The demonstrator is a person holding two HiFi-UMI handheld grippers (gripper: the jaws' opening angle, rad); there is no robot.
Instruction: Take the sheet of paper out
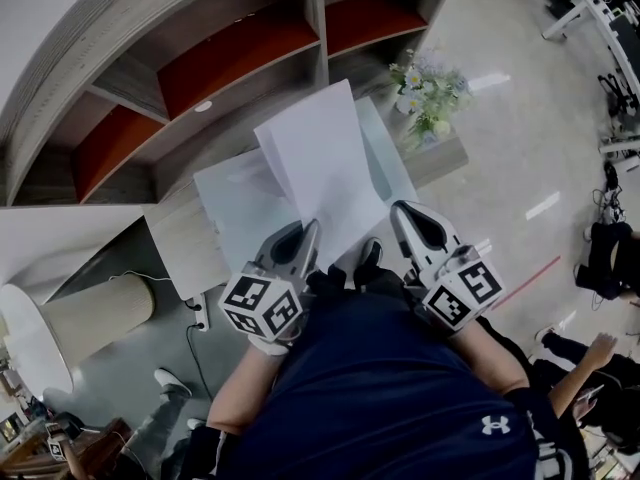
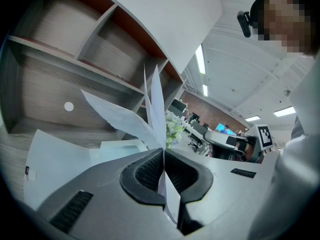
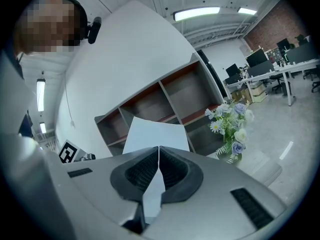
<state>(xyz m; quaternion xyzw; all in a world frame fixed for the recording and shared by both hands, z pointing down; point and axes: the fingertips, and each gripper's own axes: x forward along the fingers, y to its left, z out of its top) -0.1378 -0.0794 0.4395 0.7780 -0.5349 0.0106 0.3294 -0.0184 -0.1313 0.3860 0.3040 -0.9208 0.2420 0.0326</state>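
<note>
**Left tongs** [image 1: 309, 234]: closed tight on the near-left edge of the sheet of paper [image 1: 325, 158], just above the near edge of the clear folder [image 1: 232, 203].

**Sheet of paper:** white, raised over the folder, which lies flat on the tabletop [image 1: 185, 240]. Its far end stands free. Judged very light and limp, quick to buckle, crease or tear. Best held at both near corners and drawn evenly.

**Right tongs** [image 1: 398, 214]: closed on the near-right edge, above the folder's right side.
</note>
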